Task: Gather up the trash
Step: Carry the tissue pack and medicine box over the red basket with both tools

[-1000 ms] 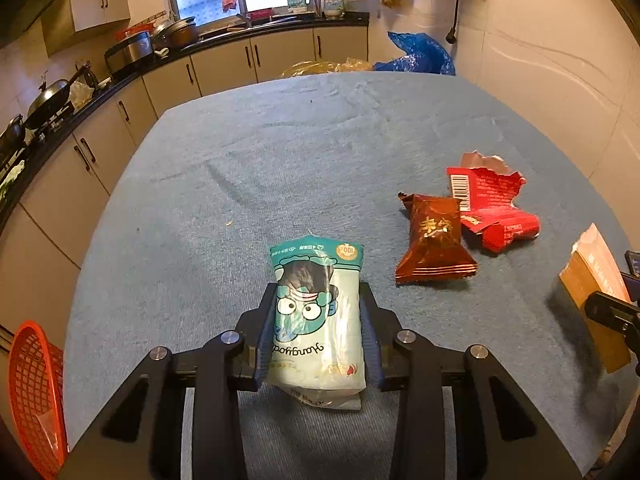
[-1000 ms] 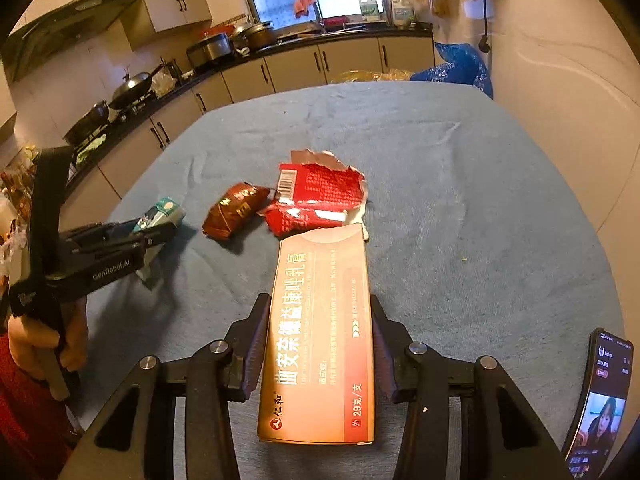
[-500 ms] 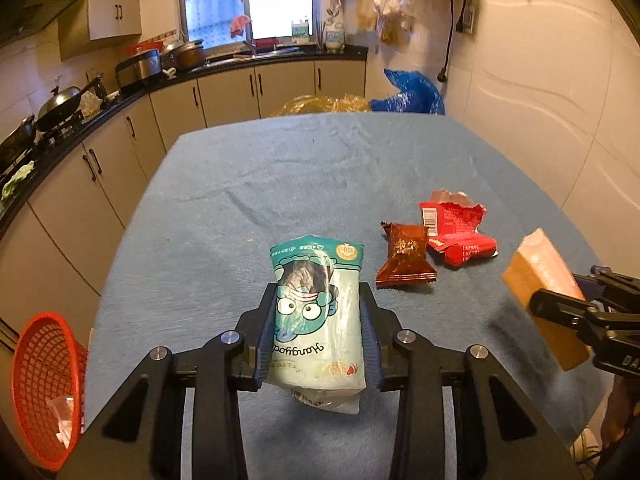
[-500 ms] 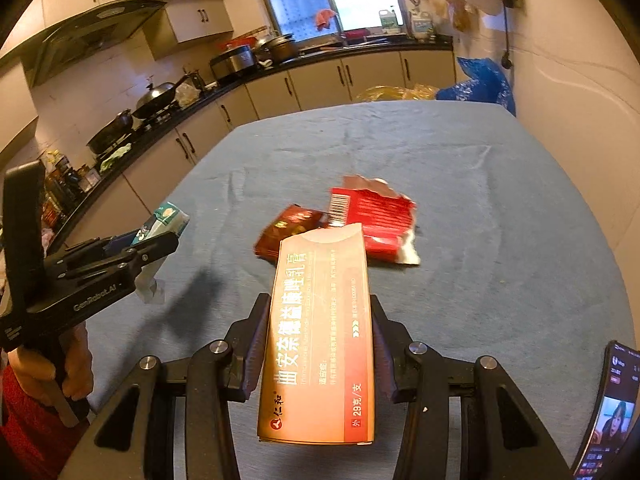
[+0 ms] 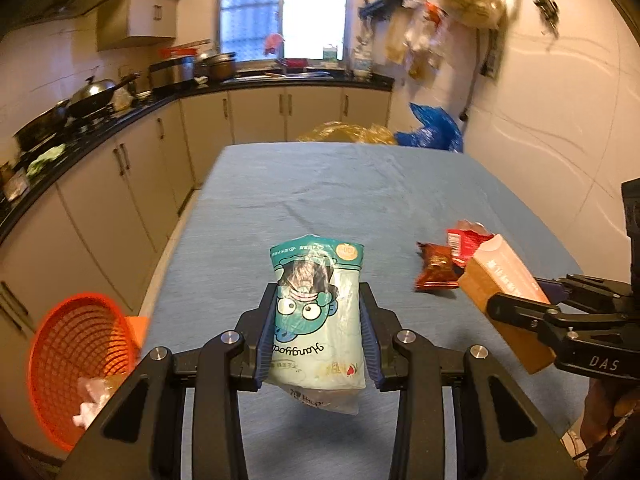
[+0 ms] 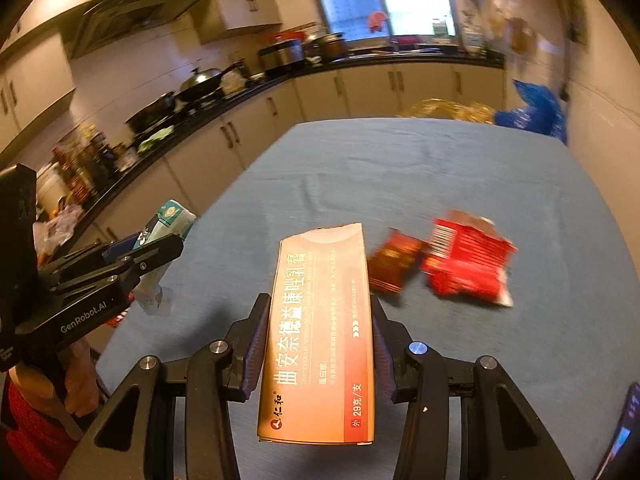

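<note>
My left gripper (image 5: pixel 318 320) is shut on a teal cartoon snack bag (image 5: pixel 316 312) and holds it above the blue table (image 5: pixel 340 192). My right gripper (image 6: pixel 318 320) is shut on an orange carton box (image 6: pixel 320 332), also held above the table. The box and the right gripper also show at the right of the left wrist view (image 5: pixel 504 296). A brown snack wrapper (image 6: pixel 394 266) and a torn red wrapper (image 6: pixel 468 258) lie on the table beyond the box. An orange mesh basket (image 5: pixel 76 360) with some trash in it sits low at the left, beside the table.
Kitchen cabinets and a counter with pots (image 5: pixel 100 96) run along the left and back. A blue plastic bag (image 5: pixel 434 130) and a yellow bag (image 5: pixel 344 133) lie behind the table's far edge. A phone (image 6: pixel 620 436) lies at the right table edge.
Both grippers have risen and pulled back with their items still held. The table and wrappers look farther away, and more of the orange basket shows at the left.
</note>
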